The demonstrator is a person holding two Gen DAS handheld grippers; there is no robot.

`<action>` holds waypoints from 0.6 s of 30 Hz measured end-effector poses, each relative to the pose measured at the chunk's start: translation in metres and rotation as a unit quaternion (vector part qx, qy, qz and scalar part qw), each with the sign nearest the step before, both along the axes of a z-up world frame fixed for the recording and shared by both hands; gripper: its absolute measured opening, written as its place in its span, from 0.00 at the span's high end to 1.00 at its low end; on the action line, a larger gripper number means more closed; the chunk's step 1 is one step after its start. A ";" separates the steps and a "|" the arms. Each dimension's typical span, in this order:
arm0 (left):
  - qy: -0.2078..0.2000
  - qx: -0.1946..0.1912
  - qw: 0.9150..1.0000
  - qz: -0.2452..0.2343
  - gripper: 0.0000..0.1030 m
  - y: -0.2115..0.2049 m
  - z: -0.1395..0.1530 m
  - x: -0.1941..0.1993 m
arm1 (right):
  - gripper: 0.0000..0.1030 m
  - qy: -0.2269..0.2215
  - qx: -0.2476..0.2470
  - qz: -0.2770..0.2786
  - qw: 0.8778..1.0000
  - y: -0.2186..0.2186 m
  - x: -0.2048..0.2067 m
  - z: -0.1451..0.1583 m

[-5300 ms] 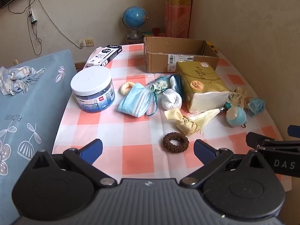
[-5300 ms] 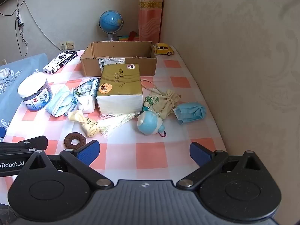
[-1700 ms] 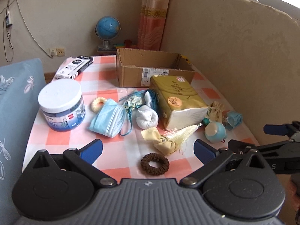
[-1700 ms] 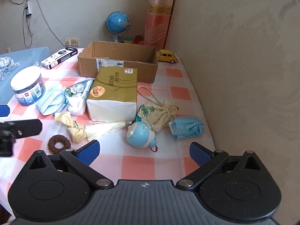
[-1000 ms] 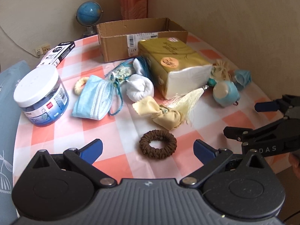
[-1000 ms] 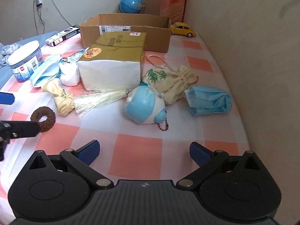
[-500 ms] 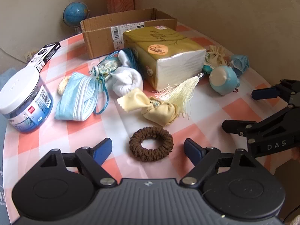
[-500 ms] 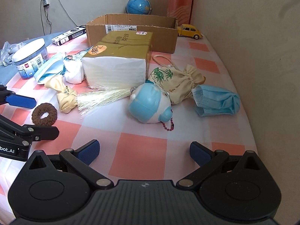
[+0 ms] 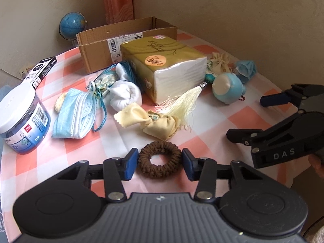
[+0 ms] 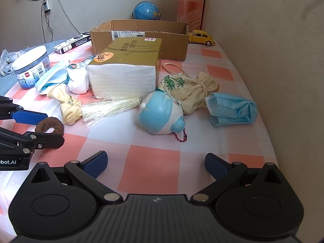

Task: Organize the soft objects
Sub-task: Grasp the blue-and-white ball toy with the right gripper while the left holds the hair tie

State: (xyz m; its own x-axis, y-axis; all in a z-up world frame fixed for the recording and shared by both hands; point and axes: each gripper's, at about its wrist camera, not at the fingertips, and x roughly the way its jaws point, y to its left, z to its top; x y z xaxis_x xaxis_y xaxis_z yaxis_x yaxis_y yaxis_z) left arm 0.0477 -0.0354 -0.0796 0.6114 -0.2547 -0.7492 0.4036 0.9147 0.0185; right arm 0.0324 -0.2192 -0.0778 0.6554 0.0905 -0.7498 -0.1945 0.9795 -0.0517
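On the checked tablecloth (image 9: 212, 121), left tongs (image 9: 160, 163) closing around scrunchie (image 9: 159, 162); right tongs (image 10: 156, 162) spread.

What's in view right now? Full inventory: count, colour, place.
Knitted hair scrunchie: 1, brown, between left jaws.
Cloth bow: 1, pale yellow, behind scrunchie.
Tissue pack: 1, gold wrap, table centre.
Cardboard box: 1, brown, open, behind tissues.
Face masks: 2, blue, left and right.
Rolled sock: 1, white.
Round plush keychain: 1, blue-white.
Drawstring pouch: 1, cream.
Plastic jar: 1, white lid.
Left gripper: closing around scrunchie.
Right gripper: open, empty.
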 end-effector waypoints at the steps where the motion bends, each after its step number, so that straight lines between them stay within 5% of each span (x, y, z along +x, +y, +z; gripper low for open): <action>1: 0.001 0.000 1.000 0.001 0.58 0.001 0.000 0.000 | 0.00 0.001 0.000 0.000 1.000 0.000 0.000 0.000; 18: 0.014 -0.012 0.999 0.049 0.59 0.041 0.000 0.003 | 0.03 -0.016 -0.006 -0.016 1.000 0.007 0.032 0.011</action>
State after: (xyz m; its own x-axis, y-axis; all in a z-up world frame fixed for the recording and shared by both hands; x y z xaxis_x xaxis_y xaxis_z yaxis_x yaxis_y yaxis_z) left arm 0.0503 0.0052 -0.0792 0.6133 -0.2128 -0.7607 0.3125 0.9498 -0.0138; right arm 0.0646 -0.2118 -0.0670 0.6810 0.0606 -0.7298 -0.1620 0.9844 -0.0694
